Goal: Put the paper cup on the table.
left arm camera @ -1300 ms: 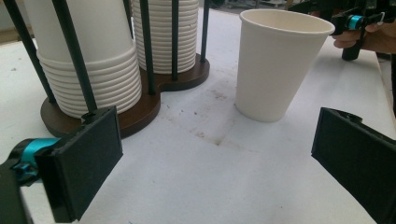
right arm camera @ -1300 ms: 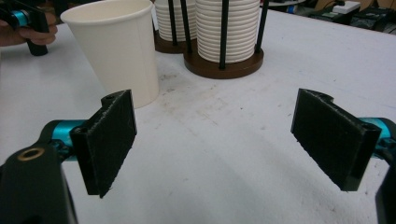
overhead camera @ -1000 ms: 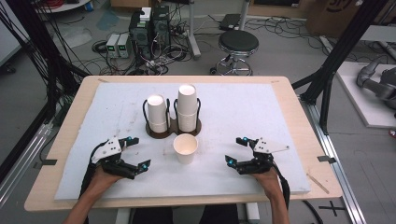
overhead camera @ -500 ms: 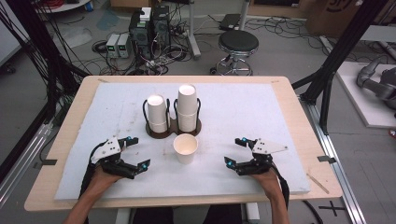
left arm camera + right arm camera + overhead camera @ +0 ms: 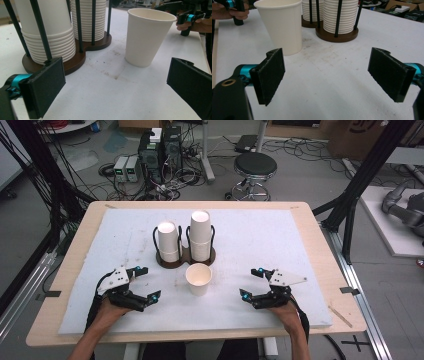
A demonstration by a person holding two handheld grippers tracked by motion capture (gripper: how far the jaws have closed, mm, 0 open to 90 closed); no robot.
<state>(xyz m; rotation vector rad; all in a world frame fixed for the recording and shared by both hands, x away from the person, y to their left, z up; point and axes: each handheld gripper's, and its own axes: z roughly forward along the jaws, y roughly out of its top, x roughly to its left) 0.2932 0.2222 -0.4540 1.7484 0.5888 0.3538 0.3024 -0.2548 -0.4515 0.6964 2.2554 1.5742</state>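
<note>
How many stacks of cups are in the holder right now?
2. A shorter stack of white paper cups stands in the left bay of the dark wooden holder, a taller stack in the right bay. One single white paper cup stands apart in front.

Two handheld grippers, the left gripper (image 5: 146,282) and right gripper (image 5: 252,283), share black bodies, flat black rectangular jaw pads, teal accents, grey triangular top plates and trailing black cables.

My left gripper (image 5: 145,282) and right gripper (image 5: 252,283) flank the paper cup (image 5: 198,279), jaws apparently spread, nothing held.
</note>
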